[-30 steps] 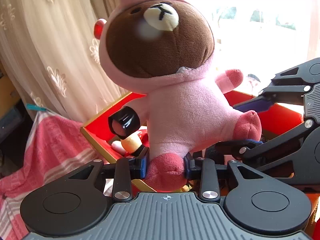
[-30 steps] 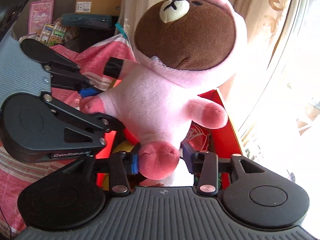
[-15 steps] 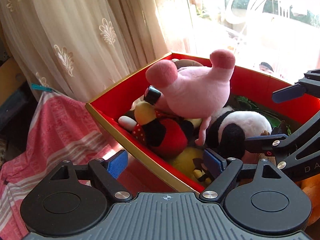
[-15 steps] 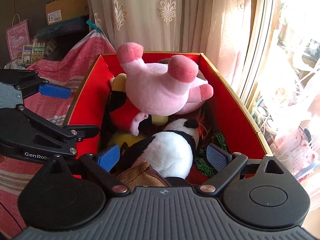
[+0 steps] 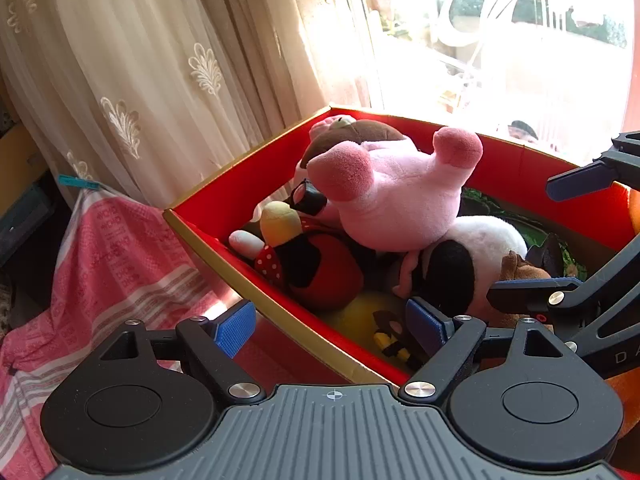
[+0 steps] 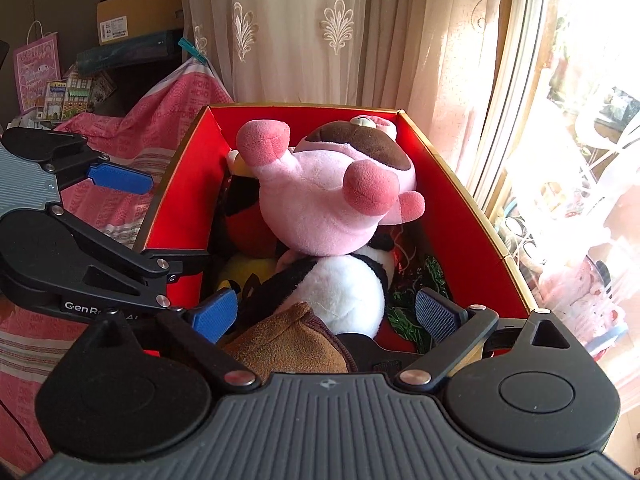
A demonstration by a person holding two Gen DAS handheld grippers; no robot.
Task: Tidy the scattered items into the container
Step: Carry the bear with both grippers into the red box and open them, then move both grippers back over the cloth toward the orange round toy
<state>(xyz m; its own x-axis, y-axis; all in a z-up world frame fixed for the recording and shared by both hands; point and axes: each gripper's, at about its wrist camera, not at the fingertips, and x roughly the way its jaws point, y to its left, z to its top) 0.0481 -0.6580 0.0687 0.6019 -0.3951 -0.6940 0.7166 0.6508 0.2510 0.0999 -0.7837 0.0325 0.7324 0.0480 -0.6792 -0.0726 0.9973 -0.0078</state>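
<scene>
Two claws hang empty over the near end of the red box (image 6: 460,184), both spread wide and grasping nothing. The pink plush bear (image 6: 320,208) lies upside down on top of the heap inside, straight ahead of the right claw (image 6: 326,314) and a little above its fingertips; from the left claw (image 5: 334,326) it sits ahead and off to the right, past the box's gold-edged near wall. Its long axis runs away from both claws, feet up and towards them, brown head tucked against the far wall. Beneath it, nearer the right claw, rests the black-and-white panda (image 6: 340,288), and a red-and-black plush (image 5: 316,268) lies ahead of the left claw. The right claw looks the nearer to the bear; the left straddles the box's edge. To my eye the bear is safely in, so the next move probably turns away from the box, towards whatever is left outside, which neither view shows.
</scene>
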